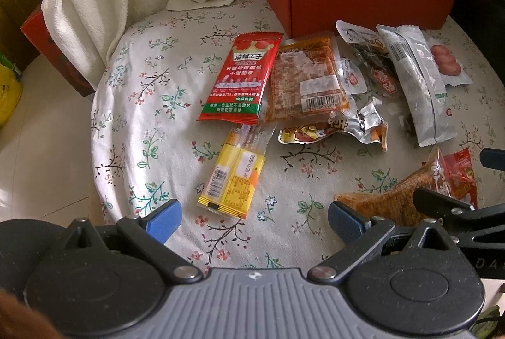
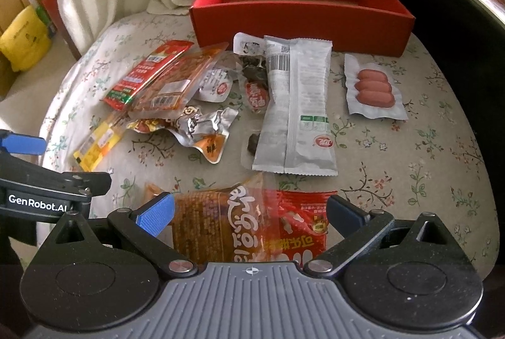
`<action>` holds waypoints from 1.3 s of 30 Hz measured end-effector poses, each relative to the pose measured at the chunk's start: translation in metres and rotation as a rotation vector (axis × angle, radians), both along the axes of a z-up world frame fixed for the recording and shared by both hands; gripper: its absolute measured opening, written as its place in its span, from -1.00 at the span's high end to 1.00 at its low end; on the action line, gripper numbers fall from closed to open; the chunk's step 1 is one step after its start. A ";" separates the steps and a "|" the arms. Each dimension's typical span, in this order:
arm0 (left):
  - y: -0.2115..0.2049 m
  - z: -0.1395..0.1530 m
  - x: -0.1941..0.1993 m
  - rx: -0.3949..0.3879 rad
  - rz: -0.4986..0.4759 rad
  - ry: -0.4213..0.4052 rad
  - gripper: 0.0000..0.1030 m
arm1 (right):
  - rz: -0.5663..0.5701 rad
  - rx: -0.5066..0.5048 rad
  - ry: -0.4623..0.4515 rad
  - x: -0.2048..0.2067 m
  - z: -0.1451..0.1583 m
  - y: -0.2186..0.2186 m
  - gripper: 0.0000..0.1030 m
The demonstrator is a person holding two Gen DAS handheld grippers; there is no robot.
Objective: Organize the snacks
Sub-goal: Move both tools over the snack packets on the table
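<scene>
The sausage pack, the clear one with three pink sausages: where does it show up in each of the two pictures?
Left wrist view: the sausage pack lies at the far right edge, right of the long silver packet.
Right wrist view: the pack lies right of centre, again right of the silver packet.
Shared landmark: the red box behind it.

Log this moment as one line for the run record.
left gripper: open, empty | right gripper: open over orange snack pack | red box: empty | snacks loose
</scene>
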State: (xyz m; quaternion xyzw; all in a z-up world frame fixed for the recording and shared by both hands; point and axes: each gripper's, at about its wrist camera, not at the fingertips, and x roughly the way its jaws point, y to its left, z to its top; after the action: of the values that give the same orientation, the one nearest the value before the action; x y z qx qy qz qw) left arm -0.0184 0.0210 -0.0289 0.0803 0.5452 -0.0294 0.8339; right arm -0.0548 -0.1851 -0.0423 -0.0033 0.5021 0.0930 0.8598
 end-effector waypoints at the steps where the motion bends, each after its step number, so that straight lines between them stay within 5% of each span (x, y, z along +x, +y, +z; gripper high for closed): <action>1: 0.000 0.000 0.000 0.001 -0.002 0.002 -0.85 | 0.008 -0.001 0.004 0.000 -0.001 0.001 -1.00; 28: 0.003 -0.009 0.000 0.017 -0.006 0.042 -0.85 | 0.138 -0.067 0.036 -0.002 -0.007 0.016 -1.00; 39: 0.007 -0.009 0.001 0.002 0.001 0.042 -0.85 | 0.227 -0.070 -0.022 -0.001 0.006 0.018 -0.99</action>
State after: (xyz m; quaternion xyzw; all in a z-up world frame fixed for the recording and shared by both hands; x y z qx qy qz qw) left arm -0.0178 0.0280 -0.0382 0.0803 0.5625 -0.0300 0.8223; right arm -0.0558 -0.1673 -0.0359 -0.0913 0.4918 0.1720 0.8486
